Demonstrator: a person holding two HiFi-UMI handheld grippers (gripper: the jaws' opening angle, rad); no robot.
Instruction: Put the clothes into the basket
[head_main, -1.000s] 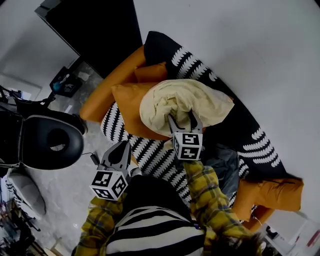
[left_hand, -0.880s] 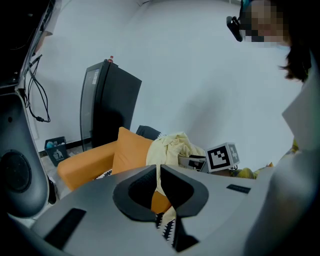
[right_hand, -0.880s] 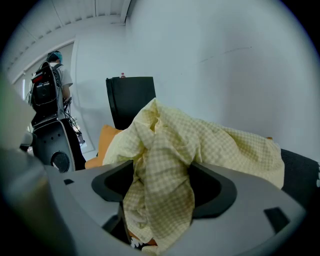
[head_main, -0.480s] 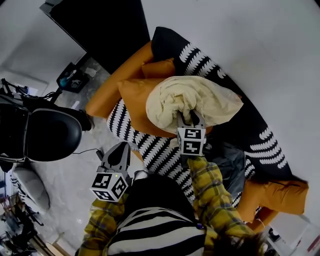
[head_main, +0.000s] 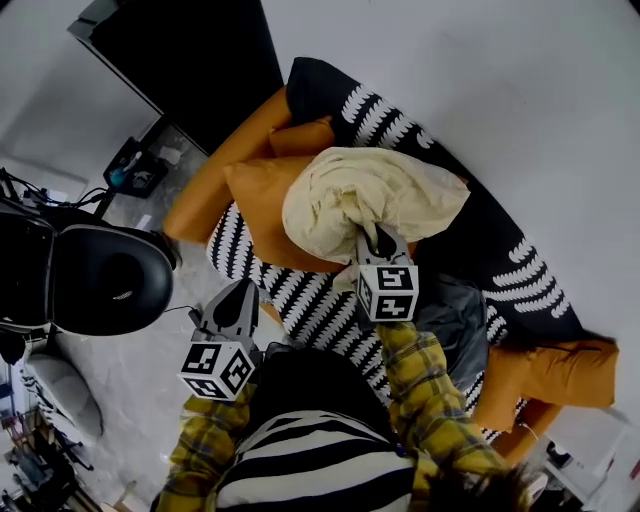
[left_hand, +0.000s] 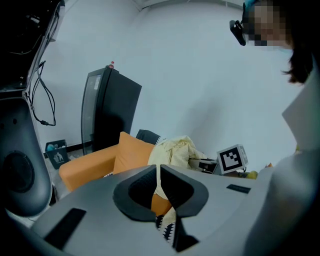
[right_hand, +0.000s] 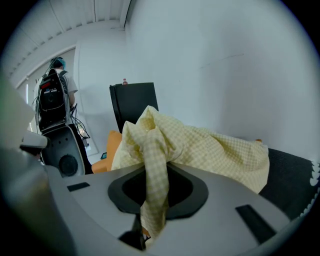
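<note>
A pale yellow checked garment lies heaped on the orange sofa. My right gripper has just been closing and is shut on a fold of that garment, which runs down between its jaws. My left gripper hangs lower left over the floor, shut with nothing in it; in its own view the garment shows far ahead. A darker grey garment lies on the sofa right of my right arm. No basket is in view.
A black-and-white patterned throw covers the sofa seat, with orange cushions behind the garment. A black round speaker-like device stands at the left. A black cabinet stands against the white wall. A person stands far off.
The right gripper's jaws, wide open around the garment a second ago, have closed on a fold of it. The left gripper has not moved.
</note>
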